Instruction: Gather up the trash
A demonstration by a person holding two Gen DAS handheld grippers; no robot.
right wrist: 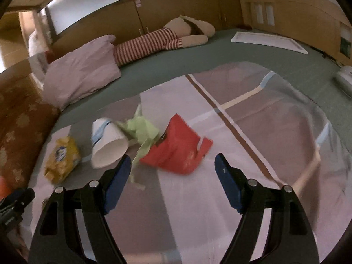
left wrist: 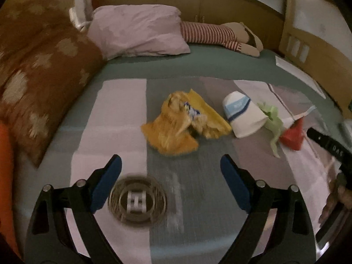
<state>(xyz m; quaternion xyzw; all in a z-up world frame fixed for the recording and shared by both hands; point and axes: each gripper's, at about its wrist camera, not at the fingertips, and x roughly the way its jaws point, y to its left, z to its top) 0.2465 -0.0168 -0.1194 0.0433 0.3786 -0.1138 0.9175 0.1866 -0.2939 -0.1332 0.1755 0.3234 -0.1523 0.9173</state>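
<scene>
On the bed [left wrist: 123, 70], at twelve o'clock of the released left tongs [left wrist: 171, 171], lies a yellow wrapper [left wrist: 173, 127]; paper cup [right wrist: 107, 143] and red packet [right wrist: 176, 151] lie before the released right tongs [right wrist: 172, 169].

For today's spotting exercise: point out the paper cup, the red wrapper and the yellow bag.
paper cup [left wrist: 242, 116], left wrist view, on its white side wall.
red wrapper [right wrist: 176, 149], right wrist view, on its flat red face.
yellow bag [left wrist: 173, 129], left wrist view, on its crumpled middle.
</scene>
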